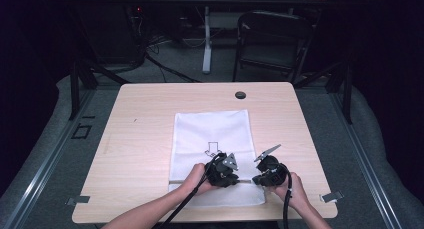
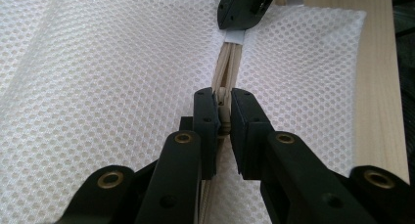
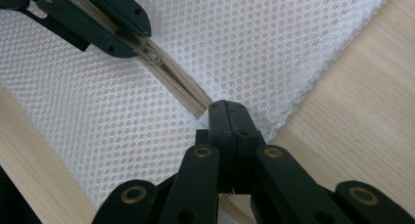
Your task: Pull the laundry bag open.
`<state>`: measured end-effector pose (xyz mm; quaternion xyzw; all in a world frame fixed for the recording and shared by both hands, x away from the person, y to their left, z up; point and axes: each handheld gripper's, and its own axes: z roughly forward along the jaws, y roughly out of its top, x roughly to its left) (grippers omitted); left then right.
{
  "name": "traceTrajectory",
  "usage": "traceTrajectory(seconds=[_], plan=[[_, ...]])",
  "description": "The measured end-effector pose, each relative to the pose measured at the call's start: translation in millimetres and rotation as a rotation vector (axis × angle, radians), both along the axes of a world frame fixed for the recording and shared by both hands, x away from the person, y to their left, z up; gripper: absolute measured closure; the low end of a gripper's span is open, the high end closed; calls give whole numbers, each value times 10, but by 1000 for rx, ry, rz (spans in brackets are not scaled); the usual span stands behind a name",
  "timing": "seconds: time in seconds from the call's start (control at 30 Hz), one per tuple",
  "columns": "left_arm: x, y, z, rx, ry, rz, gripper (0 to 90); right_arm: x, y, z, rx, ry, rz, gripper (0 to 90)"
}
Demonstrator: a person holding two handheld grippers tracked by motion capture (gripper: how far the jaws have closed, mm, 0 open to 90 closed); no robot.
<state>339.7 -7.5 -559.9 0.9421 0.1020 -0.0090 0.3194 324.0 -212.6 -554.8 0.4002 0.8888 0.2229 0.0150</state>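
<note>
A white mesh bag (image 1: pixel 212 131) lies flat on the wooden table (image 1: pixel 140 139), and a beige zipper (image 2: pixel 228 67) runs across its near end. In the left gripper view, my left gripper (image 2: pixel 222 99) is shut on the zipper pull (image 2: pixel 224 122). My right gripper (image 3: pixel 225 109) is shut on the end of the zipper (image 3: pixel 183 87), at the bag's right edge. From above, the left gripper (image 1: pixel 235 178) and the right gripper (image 1: pixel 256 180) sit close together, tips facing each other along the zipper line. Between them the zipper teeth look parted.
A black arrow mark (image 1: pixel 213 149) is printed mid-bag. A round cable hole (image 1: pixel 240 95) sits near the table's far edge. Metal clips (image 1: pixel 331 197) stand at the near corners. A dark folding chair (image 1: pixel 272 41) stands beyond the table. Bare wood (image 3: pixel 352 111) lies right of the bag.
</note>
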Motion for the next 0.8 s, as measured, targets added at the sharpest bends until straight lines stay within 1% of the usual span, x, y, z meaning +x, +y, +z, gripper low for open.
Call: traceTrajectory(seconds=[0.03, 0.17, 0.23, 0.37, 0.43, 0.47, 0.5, 0.57, 0.6, 0.63, 0.7, 0.73, 0.77, 0.8], plan=[[-1, 14, 6, 9, 2, 3, 815, 1, -2, -1, 1, 0, 0, 900], [2, 49, 7, 0, 5, 7, 815, 2, -5, -3, 6, 1, -1, 900], [-2, 64, 11, 10, 4, 8, 815, 2, -3, -3, 4, -1, 0, 900], [-2, 109, 15, 7, 1, 13, 815, 2, -4, -4, 6, 0, -1, 900], [-4, 130, 23, 21, -5, 15, 814, 3, -4, -3, 6, 1, -2, 900], [0, 146, 20, 14, 1, 12, 815, 3, -3, -4, 6, 0, -2, 900], [0, 163, 26, 20, 3, 18, 815, 2, -2, -3, 4, 0, -2, 900], [3, 194, 28, 15, 5, 20, 814, 2, -1, -2, 3, 0, -1, 900], [1, 206, 32, 17, 0, 24, 815, 2, 0, -2, 3, 1, -2, 900], [-2, 219, 35, 12, 8, 24, 815, 2, 0, -2, 3, 1, -2, 900], [-4, 221, 39, 20, 10, 18, 815, 1, 3, 2, -9, -2, -2, 900], [-6, 235, 38, 18, 2, 22, 814, -2, 9, 2, 1, 4, -8, 900], [-9, 246, 39, 29, 0, 24, 814, -2, 9, 3, 0, 5, -8, 900], [-4, 258, 40, 18, 3, 23, 815, -1, 7, 2, 2, 5, -6, 900]])
